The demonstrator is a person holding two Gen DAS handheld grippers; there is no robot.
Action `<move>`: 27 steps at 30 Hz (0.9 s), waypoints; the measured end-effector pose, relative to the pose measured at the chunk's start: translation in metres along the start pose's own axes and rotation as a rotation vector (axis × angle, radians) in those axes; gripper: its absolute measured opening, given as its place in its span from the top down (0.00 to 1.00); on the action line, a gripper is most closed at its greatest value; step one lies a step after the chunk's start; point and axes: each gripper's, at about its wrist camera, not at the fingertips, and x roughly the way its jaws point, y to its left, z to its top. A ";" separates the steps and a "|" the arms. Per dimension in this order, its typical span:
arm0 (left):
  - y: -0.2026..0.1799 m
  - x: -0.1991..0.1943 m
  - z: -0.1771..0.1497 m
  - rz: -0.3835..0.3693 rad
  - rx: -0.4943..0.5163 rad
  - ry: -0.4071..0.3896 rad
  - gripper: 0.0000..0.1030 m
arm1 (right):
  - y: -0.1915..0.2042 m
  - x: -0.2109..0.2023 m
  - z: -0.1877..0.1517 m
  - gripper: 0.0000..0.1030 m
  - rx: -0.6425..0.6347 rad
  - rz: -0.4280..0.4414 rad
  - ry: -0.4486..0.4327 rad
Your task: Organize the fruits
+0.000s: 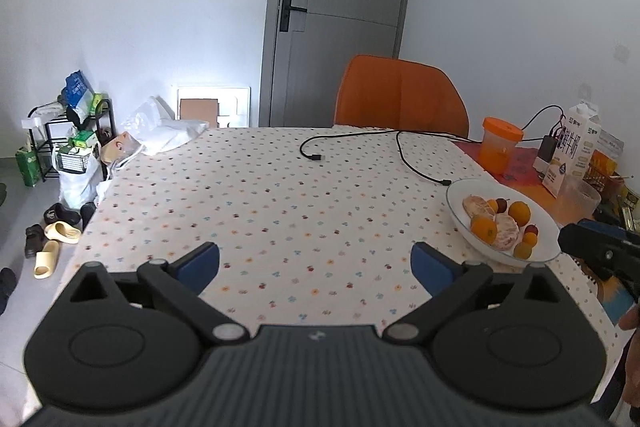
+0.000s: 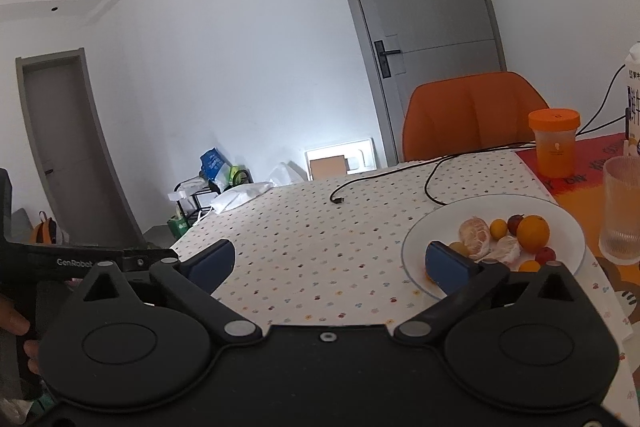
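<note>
Dotted tablecloth [image 1: 280,187], orange chair [image 1: 400,95], grey door [image 1: 340,7]

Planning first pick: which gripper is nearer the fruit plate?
Right. The right gripper has one finger over the fruit plate's near rim; the left gripper hangs over bare tablecloth beside it.

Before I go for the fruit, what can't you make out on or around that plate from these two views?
- Near side of the plate, right wrist view: covered by the right tool; an orange patch there is unidentifiable.
- Milk carton, right wrist view: cut by the frame edge.
- Small dark red fruit, left wrist view: too small to name.
</note>
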 end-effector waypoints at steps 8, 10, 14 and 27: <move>0.009 -0.029 -0.002 0.003 0.008 -0.009 0.00 | 0.017 -0.013 -0.002 0.00 -0.024 0.005 0.010; 0.012 -0.035 -0.003 0.001 -0.001 -0.004 0.00 | 0.020 -0.016 -0.002 0.00 -0.027 0.000 0.015; 0.016 -0.049 -0.005 -0.009 0.005 -0.014 0.00 | 0.028 -0.023 -0.003 0.00 -0.034 -0.022 0.033; 0.022 -0.073 -0.023 -0.009 -0.002 -0.013 0.00 | 0.062 -0.038 -0.010 0.00 -0.088 -0.076 0.075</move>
